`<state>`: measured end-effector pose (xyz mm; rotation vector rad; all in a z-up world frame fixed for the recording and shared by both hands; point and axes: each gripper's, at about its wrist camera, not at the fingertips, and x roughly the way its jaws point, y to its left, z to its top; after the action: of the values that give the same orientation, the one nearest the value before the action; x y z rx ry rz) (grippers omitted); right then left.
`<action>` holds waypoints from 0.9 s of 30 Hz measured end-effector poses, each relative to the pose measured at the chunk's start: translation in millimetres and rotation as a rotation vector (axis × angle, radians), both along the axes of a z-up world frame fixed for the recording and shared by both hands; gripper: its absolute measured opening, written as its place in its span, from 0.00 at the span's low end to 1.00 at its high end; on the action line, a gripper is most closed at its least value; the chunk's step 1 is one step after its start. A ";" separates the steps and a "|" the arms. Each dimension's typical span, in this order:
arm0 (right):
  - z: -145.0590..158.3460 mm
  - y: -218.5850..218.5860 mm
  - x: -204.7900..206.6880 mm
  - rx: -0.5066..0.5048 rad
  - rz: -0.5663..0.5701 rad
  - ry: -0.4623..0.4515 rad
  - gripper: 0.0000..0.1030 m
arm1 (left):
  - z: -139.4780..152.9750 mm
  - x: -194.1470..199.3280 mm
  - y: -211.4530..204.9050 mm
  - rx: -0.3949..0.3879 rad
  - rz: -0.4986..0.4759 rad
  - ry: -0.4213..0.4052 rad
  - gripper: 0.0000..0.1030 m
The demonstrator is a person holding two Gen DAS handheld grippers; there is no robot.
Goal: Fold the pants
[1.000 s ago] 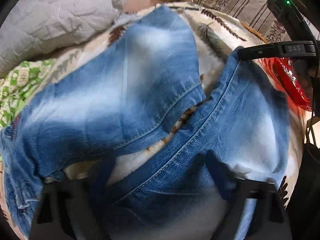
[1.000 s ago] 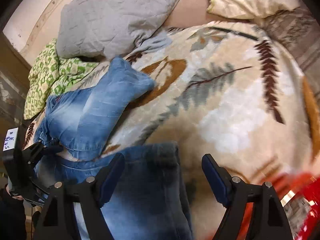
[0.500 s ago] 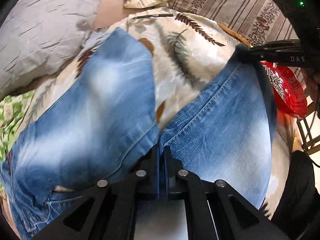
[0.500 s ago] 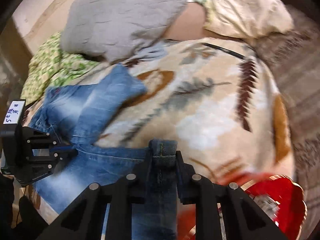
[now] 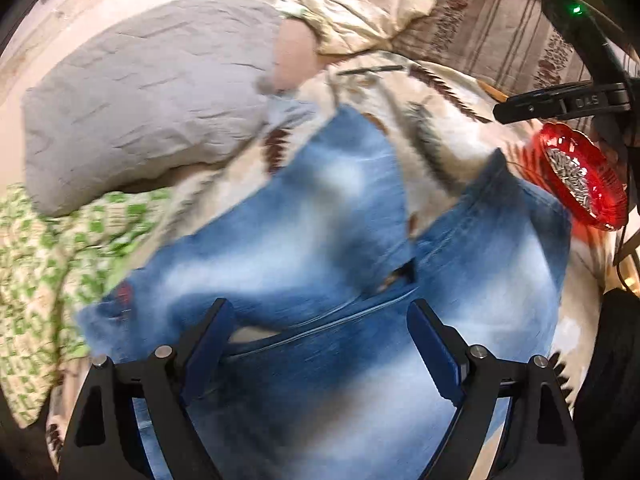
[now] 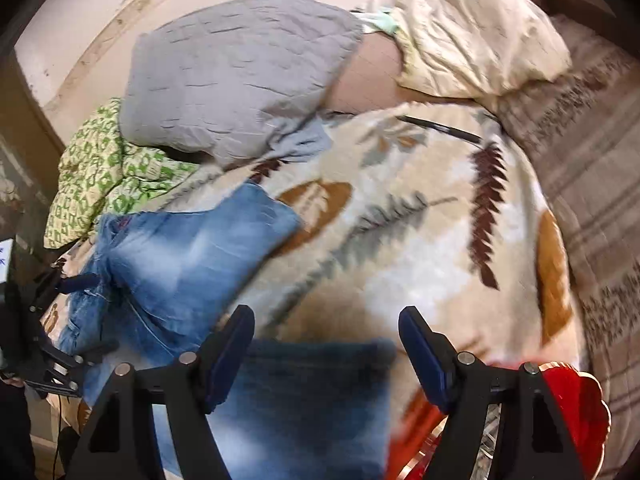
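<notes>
Jeans (image 5: pixel 320 264) spread on leaf-print blanket (image 6: pixel 400 240), legs splayed apart — left gripper (image 5: pixel 320 344) and right gripper (image 6: pixel 326 344) both wide open, empty. Step: repositioning between grasps — next, regrip near leg, carry over far leg.

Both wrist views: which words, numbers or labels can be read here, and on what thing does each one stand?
"DAS", printed upside down, on the black body of the right claw seen in the left wrist view.
Blue handwriting on a white label on the left claw, at the left edge of the right wrist view: too small and cut off to read.
No text shows on the jeans or the red dish.
</notes>
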<state>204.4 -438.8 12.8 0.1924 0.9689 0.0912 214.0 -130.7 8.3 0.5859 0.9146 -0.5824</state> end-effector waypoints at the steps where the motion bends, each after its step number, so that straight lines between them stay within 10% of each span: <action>1: -0.9 4.7 6.3 0.011 0.009 0.001 0.75 | 2.2 0.7 7.1 0.023 0.001 -0.028 0.86; 24: -80.9 69.0 120.1 0.235 -0.013 0.209 0.75 | -68.8 98.1 55.1 0.179 0.084 -0.025 0.86; 26: -90.4 72.7 129.7 0.280 -0.021 0.218 0.72 | -76.6 99.8 55.4 0.192 0.058 0.000 0.67; 27: -89.1 76.8 132.4 0.276 -0.014 0.193 0.41 | -79.7 100.6 56.3 0.200 0.051 0.018 0.31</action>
<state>336.8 -362.0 -76.4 0.4683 1.1456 0.1962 314.5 -74.4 -71.4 0.7357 1.0087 -0.4532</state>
